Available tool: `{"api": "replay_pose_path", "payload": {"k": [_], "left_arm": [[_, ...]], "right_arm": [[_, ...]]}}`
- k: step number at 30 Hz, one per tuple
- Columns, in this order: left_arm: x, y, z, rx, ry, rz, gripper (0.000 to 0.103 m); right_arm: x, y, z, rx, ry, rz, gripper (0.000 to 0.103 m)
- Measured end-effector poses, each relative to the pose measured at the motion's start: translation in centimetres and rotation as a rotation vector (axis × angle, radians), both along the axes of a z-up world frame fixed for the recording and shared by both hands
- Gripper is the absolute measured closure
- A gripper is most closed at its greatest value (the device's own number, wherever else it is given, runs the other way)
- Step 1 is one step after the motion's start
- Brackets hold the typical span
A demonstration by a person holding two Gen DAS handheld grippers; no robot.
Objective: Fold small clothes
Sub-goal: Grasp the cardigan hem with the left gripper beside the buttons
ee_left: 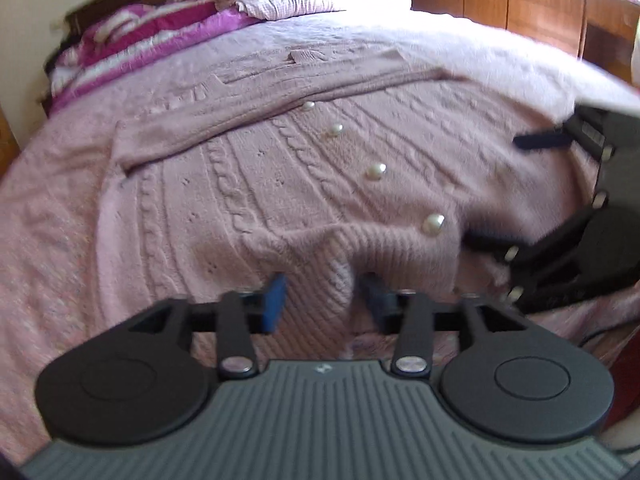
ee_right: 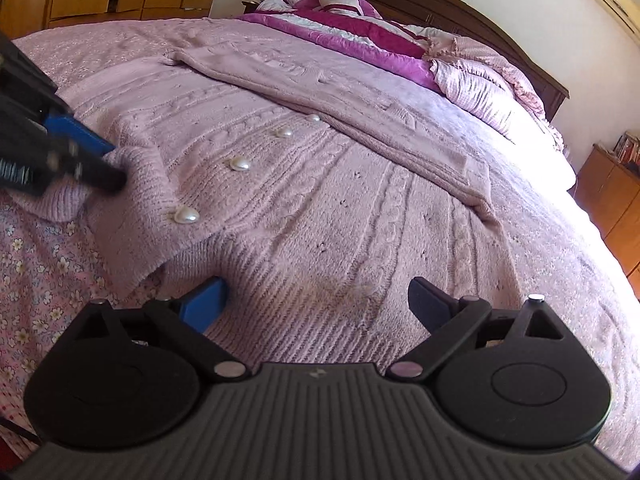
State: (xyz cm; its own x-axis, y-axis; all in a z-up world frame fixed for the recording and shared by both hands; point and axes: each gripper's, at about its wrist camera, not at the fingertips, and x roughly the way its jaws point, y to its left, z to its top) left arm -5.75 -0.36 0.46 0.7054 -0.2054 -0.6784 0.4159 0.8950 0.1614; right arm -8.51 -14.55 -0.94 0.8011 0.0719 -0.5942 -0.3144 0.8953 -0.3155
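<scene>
A pink cable-knit cardigan point(ee_left: 248, 184) with pearl buttons point(ee_left: 375, 171) lies flat on the bed, one sleeve folded across its upper part. My left gripper point(ee_left: 326, 298) sits at the ribbed hem, its blue pads closed in on a raised fold of the knit. In the right wrist view the cardigan point(ee_right: 320, 200) spreads ahead, and the left gripper point(ee_right: 96, 160) shows at the left edge pinching the hem corner. My right gripper point(ee_right: 316, 300) is wide open over the ribbed hem, holding nothing. It also shows in the left wrist view point(ee_left: 496, 196) at the right edge.
The bed has a pink floral cover point(ee_right: 40, 264). Magenta and white bedding point(ee_right: 352, 36) and pillows point(ee_right: 480, 84) are piled at the headboard point(ee_right: 460, 12). Wooden wardrobes point(ee_left: 520, 4) stand beyond the bed. A low wooden cabinet point(ee_right: 608, 196) is at the right.
</scene>
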Motion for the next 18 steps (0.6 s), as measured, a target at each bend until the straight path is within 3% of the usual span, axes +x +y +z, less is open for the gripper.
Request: {"api": "replay_pose_path", "payload": {"k": [3, 9, 12, 14, 18], "left_arm": [[-0.4, -1.0, -0.7, 0.115, -0.054, 0.003, 0.038], [-0.4, -1.4, -1.2, 0.134, -0.083, -0.001, 0.04], [0.2, -1.1, -1.1, 0.072, -0.062, 0.006, 0.064], [0.5, -1.3, -0.9, 0.046, -0.056, 0.019, 0.087], [0.7, -1.2, 0.0, -0.011, -0.059, 0.052, 0.091]], "right_arm": [[-0.2, 0.0, 0.1, 0.006, -0.024, -0.017, 0.005], [0.3, -0.6, 0.7, 0.07, -0.041, -0.075, 0.005], [0.1, -0.8, 0.8, 0.081, -0.044, -0.071, 0.005], [-0.1, -1.0, 0.9, 0.094, -0.042, -0.064, 0.005], [-0.4, -1.3, 1.4, 0.117, -0.038, -0.046, 0.005]]}}
